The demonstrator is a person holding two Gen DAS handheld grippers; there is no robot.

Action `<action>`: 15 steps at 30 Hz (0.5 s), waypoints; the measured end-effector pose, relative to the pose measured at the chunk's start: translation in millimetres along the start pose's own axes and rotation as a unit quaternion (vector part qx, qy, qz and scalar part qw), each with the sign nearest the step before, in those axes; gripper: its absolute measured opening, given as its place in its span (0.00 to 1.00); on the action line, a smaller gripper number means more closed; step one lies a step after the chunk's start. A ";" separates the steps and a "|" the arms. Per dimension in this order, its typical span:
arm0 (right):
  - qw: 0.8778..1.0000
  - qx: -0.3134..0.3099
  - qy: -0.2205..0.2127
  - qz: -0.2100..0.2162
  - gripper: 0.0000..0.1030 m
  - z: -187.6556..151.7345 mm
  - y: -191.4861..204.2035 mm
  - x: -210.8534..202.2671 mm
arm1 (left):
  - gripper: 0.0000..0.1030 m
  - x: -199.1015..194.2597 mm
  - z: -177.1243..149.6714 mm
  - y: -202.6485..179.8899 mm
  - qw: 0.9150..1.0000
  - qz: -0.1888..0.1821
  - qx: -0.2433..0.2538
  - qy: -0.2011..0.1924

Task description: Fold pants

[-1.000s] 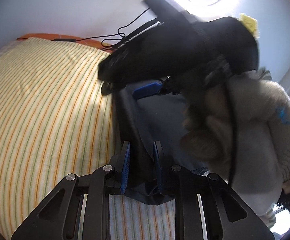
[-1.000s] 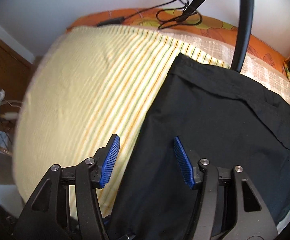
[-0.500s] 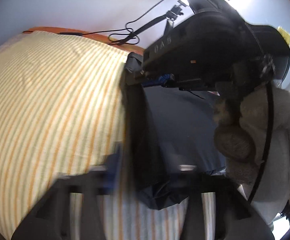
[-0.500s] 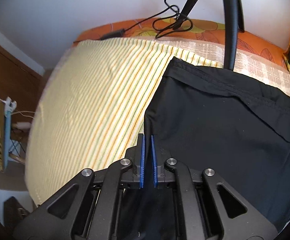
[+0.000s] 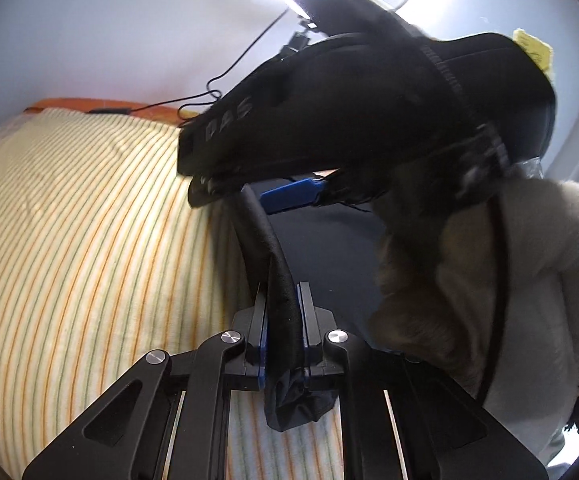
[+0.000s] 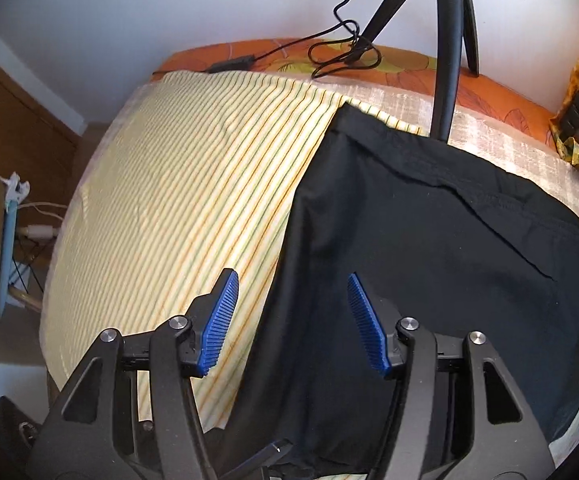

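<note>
my left gripper is pinching a rolled edge of the black pants, low centre of frame. my right gripper has just been reopening; its pads sit spread over the pants' left edge (not pressing). the pants lie on the striped sheet, centre-right of frame.

The left hand-held gripper is pinched tight on a fold of the black pants. The right hand-held gripper has just been opening; its blue pads stand apart over the cloth's edge, seemingly not pressing it. Toward three o'clock in the left view, a gloved hand grips that tool.
</note>
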State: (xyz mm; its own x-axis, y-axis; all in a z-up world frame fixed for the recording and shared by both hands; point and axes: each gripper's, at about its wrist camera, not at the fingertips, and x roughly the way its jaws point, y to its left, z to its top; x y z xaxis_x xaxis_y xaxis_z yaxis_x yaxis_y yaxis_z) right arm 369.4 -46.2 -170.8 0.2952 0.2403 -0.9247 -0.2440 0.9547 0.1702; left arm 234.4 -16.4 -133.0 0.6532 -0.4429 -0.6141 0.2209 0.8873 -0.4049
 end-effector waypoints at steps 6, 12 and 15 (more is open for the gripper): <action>1.000 0.004 -0.013 0.010 0.06 -8.6 -15.8 -5.6 | 0.09 -6.8 -1.8 -6.5 1.000 -0.013 0.017 0.009; 0.996 0.042 -0.056 0.052 0.05 -21.9 -45.6 -40.8 | 0.20 -48.3 -4.8 -6.0 0.998 -0.050 0.040 0.008; 0.991 0.072 -0.083 0.075 0.05 -31.2 -73.2 -65.2 | 0.20 -71.5 -4.5 -8.4 0.997 -0.052 0.063 -0.009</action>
State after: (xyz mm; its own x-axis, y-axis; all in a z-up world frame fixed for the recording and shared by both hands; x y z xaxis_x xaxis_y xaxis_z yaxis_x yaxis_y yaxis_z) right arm 339.2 -137.2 -133.5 0.4171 0.3948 -0.8186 -0.1656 0.9187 0.3587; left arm 182.5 7.2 -88.7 0.6341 -0.5317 -0.5614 0.3770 0.8465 -0.3759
